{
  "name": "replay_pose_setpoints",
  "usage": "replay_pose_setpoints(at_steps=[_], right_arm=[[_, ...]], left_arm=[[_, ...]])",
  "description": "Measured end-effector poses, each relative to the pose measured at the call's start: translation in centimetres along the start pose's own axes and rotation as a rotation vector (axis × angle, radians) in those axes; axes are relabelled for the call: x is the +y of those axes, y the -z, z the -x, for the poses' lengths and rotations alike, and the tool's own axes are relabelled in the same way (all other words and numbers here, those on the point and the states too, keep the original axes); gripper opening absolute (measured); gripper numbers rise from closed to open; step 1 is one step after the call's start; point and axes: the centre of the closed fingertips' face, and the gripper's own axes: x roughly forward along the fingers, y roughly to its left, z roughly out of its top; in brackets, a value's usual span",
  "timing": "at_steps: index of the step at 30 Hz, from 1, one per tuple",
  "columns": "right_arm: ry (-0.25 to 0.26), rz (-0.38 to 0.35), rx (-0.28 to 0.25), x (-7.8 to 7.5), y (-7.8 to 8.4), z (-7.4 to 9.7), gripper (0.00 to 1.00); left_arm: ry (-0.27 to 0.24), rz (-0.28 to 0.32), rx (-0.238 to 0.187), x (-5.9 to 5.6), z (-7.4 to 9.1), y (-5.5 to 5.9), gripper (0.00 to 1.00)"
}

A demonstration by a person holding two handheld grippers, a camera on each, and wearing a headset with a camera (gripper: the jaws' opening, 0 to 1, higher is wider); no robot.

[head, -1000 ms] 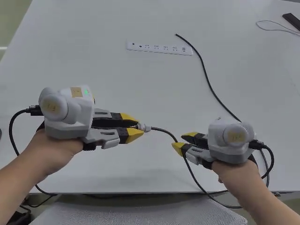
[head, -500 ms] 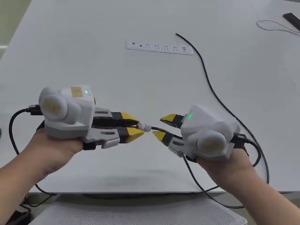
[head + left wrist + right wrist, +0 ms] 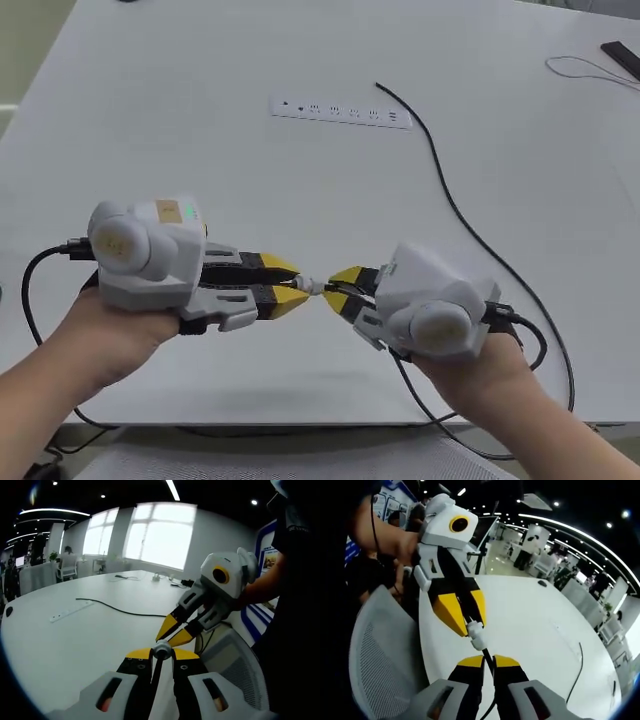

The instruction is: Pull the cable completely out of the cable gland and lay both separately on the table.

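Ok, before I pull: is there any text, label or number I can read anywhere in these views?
Nothing can be read in any view.
Power strip: its small markings are too small to read.
Yellowish sticker on top of the left gripper: no print can be made out.
Wall poster in the left gripper view: blurred, unreadable.

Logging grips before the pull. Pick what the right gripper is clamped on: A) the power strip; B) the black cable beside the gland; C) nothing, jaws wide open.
B: the right gripper is shut on the black cable, just short of the cable gland that the left gripper holds.
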Motion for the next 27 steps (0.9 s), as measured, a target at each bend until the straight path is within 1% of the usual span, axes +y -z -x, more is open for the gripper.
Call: replay_pose_setpoints(at_steps=[1, 4, 6, 7, 8, 9, 14, 16, 17, 18, 21, 24, 26, 27], right_arm=[[0.001, -0.002, -0.001, 0.0, 0.0, 0.0, 0.01], [0.004, -0.05, -0.005, -0.1, 0.2, 0.0, 0.01], [0.013, -0.07, 0.004, -0.4, 0.6, 0.1, 0.0], [0.023, -0.104, 0.021, -0.6, 1.2, 0.1, 0.0], [0.025, -0.135, 0.025, -0.7, 1.5, 0.2, 0.0], [0.027, -0.169, 0.024, -0.8, 1.9, 0.3, 0.0], [0.042, -0.288, 0.036, -1.5, 3.5, 0.8, 0.0], [0.04, -0.35, 0.042, -1.6, 4.2, 0.9, 0.0], [0.042, -0.393, 0.045, -1.7, 4.6, 0.9, 0.0], [0.038, -0.42, 0.047, -1.6, 4.9, 0.9, 0.0], [0.031, -0.554, 0.053, -1.5, 5.9, 0.8, 0.0], [0.018, -0.634, 0.044, -1.3, 6.3, 0.6, 0.0], [0.008, -0.695, 0.055, -1.0, 6.8, 0.5, 0.0], [0.005, -0.713, 0.056, -1.0, 7.0, 0.4, 0.0]], left_arm=[[0.0, -0.001, -0.001, 0.0, 0.0, 0.0, 0.15], [-0.001, -0.006, 0.001, -0.1, -0.1, -0.1, 0.15], [0.001, -0.005, -0.003, -0.2, 0.0, -0.2, 0.15], [0.0, -0.005, -0.007, -0.2, 0.0, -0.4, 0.15], [0.0, -0.005, -0.011, -0.2, 0.1, -0.4, 0.15], [-0.002, 0.0, -0.012, -0.1, 0.2, -0.5, 0.15], [-0.004, 0.002, -0.021, -0.1, 0.3, -0.6, 0.15], [-0.006, 0.001, -0.022, -0.1, 0.4, -0.7, 0.15], [-0.007, 0.001, -0.023, -0.1, 0.3, -0.7, 0.15], [-0.008, 0.001, -0.023, -0.1, 0.3, -0.7, 0.15], [-0.009, 0.001, -0.024, -0.2, 0.3, -0.8, 0.15], [-0.009, 0.003, -0.021, -0.3, 0.2, -0.7, 0.15], [-0.009, 0.002, -0.021, -0.3, 0.1, -0.7, 0.15], [-0.01, 0.003, -0.02, -0.4, 0.2, -0.7, 0.15]])
